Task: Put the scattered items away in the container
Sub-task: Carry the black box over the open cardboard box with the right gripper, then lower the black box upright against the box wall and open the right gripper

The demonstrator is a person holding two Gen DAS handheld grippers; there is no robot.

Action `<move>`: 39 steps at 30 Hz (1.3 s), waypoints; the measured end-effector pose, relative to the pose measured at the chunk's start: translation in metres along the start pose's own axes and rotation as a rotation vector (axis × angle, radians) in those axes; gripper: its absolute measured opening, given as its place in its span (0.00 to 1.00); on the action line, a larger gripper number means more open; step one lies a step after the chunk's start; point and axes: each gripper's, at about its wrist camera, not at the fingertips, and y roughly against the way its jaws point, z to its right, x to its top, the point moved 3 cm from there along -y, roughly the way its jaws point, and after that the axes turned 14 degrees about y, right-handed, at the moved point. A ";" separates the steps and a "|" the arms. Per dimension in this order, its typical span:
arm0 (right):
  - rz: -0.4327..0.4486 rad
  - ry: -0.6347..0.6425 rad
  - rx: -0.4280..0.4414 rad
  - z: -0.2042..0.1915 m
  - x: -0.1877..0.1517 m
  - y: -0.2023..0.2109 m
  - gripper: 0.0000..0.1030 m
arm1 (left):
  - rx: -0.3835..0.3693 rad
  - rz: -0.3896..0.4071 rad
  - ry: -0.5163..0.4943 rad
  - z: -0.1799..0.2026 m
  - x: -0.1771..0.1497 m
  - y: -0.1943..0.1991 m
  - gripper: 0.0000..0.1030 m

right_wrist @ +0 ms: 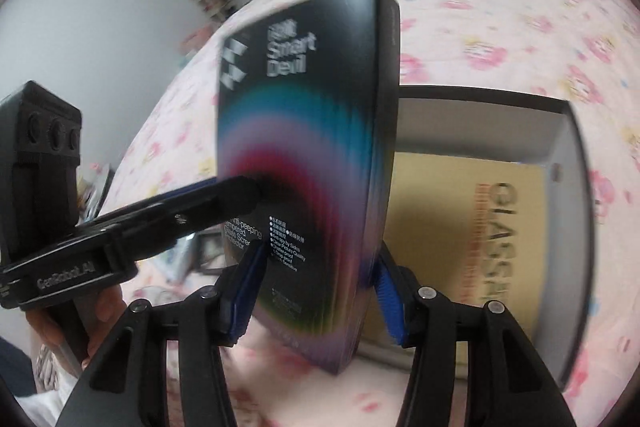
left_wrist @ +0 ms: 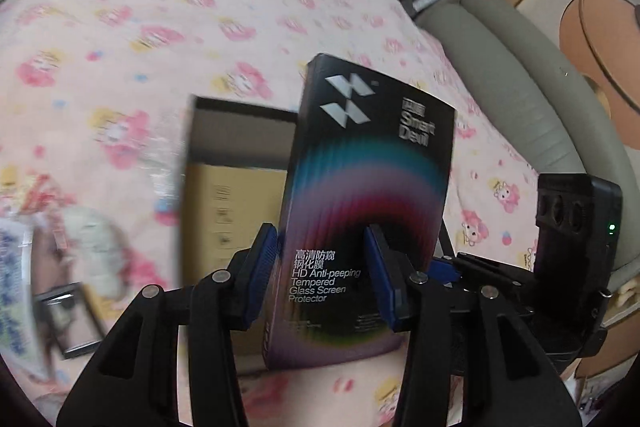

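A black screen-protector box (left_wrist: 360, 195) with a rainbow arc is held upright above the pink bed cover. My left gripper (left_wrist: 324, 267) is shut on its lower part, one blue pad on each side. The box also fills the right wrist view (right_wrist: 308, 163), where my right gripper (right_wrist: 320, 291) grips its lower end between its blue pads. My left gripper's finger (right_wrist: 224, 195) reaches in from the left and presses the box face. An open cardboard container (right_wrist: 560, 131) with a brown floor lies just behind the box, also in the left wrist view (left_wrist: 236, 163).
Scattered items lie at the lower left on the bed: a small framed picture (left_wrist: 68, 319), a blue-printed packet (left_wrist: 16, 295) and a whitish bundle (left_wrist: 92, 239). A grey padded bed edge (left_wrist: 520, 75) runs on the right. The right gripper's camera body (left_wrist: 576, 219) is close by.
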 end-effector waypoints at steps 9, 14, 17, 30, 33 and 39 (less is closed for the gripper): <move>-0.045 -0.172 0.056 0.074 -0.034 -0.024 0.47 | 0.020 -0.182 0.108 -0.008 -0.008 -0.086 0.46; -0.129 -0.200 0.049 0.097 -0.031 -0.042 0.47 | 0.084 -0.230 0.126 -0.015 -0.019 -0.112 0.43; -0.168 -0.209 0.056 0.105 -0.037 -0.054 0.47 | 0.117 -0.259 0.142 -0.022 -0.021 -0.118 0.43; -0.104 -0.046 -0.212 0.084 -0.020 -0.026 0.47 | 0.270 -0.266 0.116 0.000 -0.027 -0.133 0.33; -0.146 -0.008 -0.220 0.082 -0.022 -0.038 0.46 | 0.229 -0.310 0.096 0.015 -0.034 -0.141 0.28; -0.158 -0.009 -0.218 0.097 -0.032 -0.040 0.40 | 0.206 -0.276 0.144 0.015 -0.026 -0.134 0.21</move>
